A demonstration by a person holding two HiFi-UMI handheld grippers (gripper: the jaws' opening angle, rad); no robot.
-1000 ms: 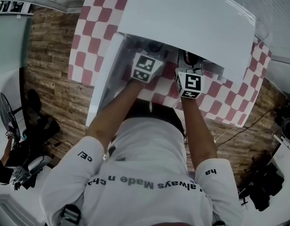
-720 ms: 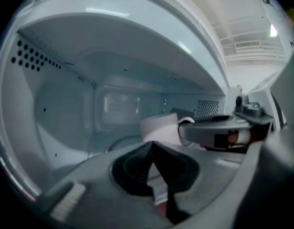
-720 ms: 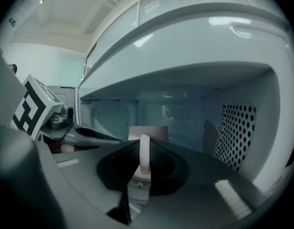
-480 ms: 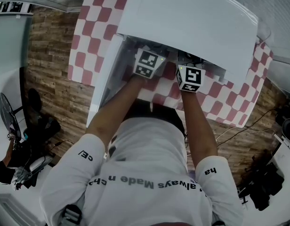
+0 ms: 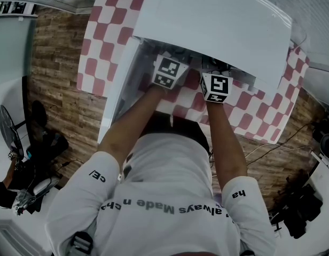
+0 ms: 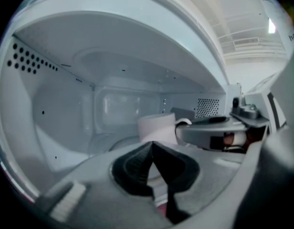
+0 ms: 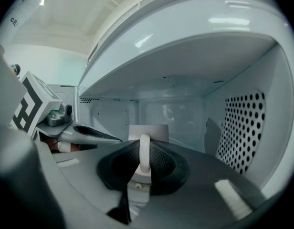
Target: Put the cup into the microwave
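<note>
Both marker cubes have slid up the frame toward the microwave (image 5: 218, 20) since a second ago, the right one more than the left, and over the last half second we see almost no further shift. Our right hand-held gripper (image 7: 144, 159) is clenched on the handle (image 7: 144, 151) of the white cup (image 7: 148, 131). The cup stands upright just past the jaw tips, in the middle of the right gripper view, inside the white cavity, with the perforated side wall (image 7: 242, 128) at the right of the frame. We cannot tell whether the cup's base touches the cavity floor. Our left hand-held gripper (image 6: 152, 144) is clenched too, its jaw tips meeting with nothing between them. From its view the cup (image 6: 156, 127) sits beyond those tips at centre frame, with the right gripper reaching in from the right edge. In the head view the microwave door (image 5: 119, 89) hangs open at centre left, and the oven rests on a counter (image 5: 106, 47) covered in red and white checks.
</note>
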